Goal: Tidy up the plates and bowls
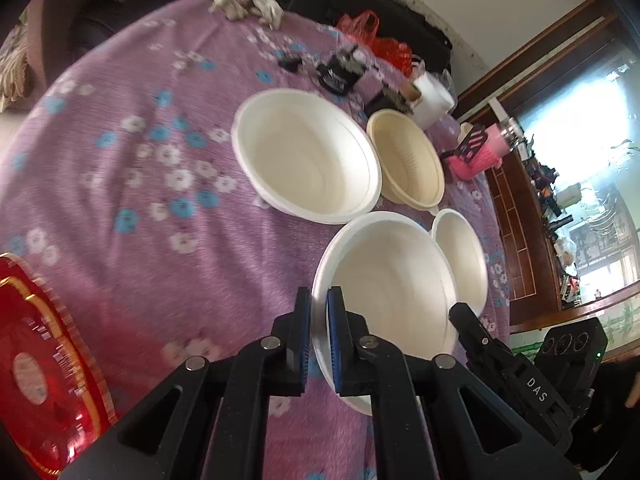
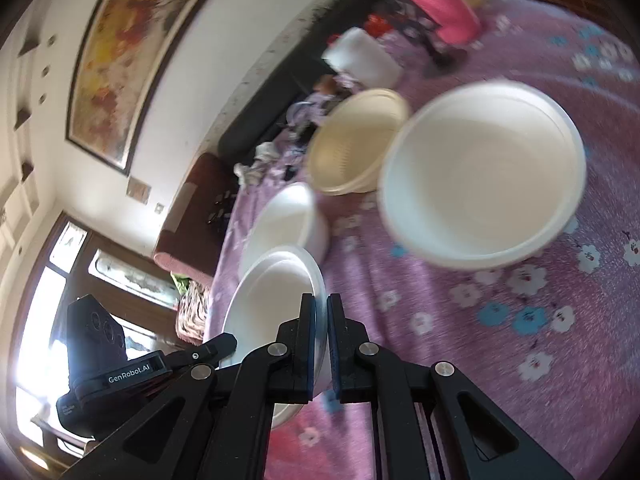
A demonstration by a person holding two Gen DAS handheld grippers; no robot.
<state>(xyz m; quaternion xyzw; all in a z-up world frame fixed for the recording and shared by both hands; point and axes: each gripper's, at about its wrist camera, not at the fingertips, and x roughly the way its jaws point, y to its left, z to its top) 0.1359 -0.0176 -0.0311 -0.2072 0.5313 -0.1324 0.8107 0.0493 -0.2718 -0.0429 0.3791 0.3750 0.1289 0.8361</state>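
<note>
Left wrist view: left gripper [image 1: 319, 320] is clamped on the near rim of a white bowl [image 1: 394, 280], one blue-padded finger outside the wall, the other inside. The right gripper [image 1: 464, 316] shows at that bowl's opposite rim, its tip against the edge. The bowl looks tilted and raised off the purple floral tablecloth [image 1: 140, 160], but contact underneath is hard to judge.

Just right of the held bowl, a smaller white bowl [image 1: 460, 258] sits on the cloth. Behind them a large white bowl [image 1: 306, 158] stands upright, with a cream bowl [image 1: 406, 158] just beside it on the right; their rims look about touching. A red tray [image 1: 44, 360] lies at the left edge. A pink cup [image 1: 478, 152], a white roll [image 1: 434, 98] and a red plastic bag [image 1: 376, 38] sit at the table's far side.

Right wrist view: right gripper [image 2: 321, 336] is closed on the same white bowl [image 2: 276, 300], rim pinched between its fingers. The left gripper [image 2: 224, 342] reaches the bowl from the left side. So one bowl, two grippers, opposite rims.

Beyond it are the smaller white bowl [image 2: 286, 222], the cream bowl [image 2: 356, 140] and the large white bowl [image 2: 484, 172], blurred, on the tablecloth [image 2: 520, 340]. A framed painting [image 2: 128, 60] hangs on the wall.
</note>
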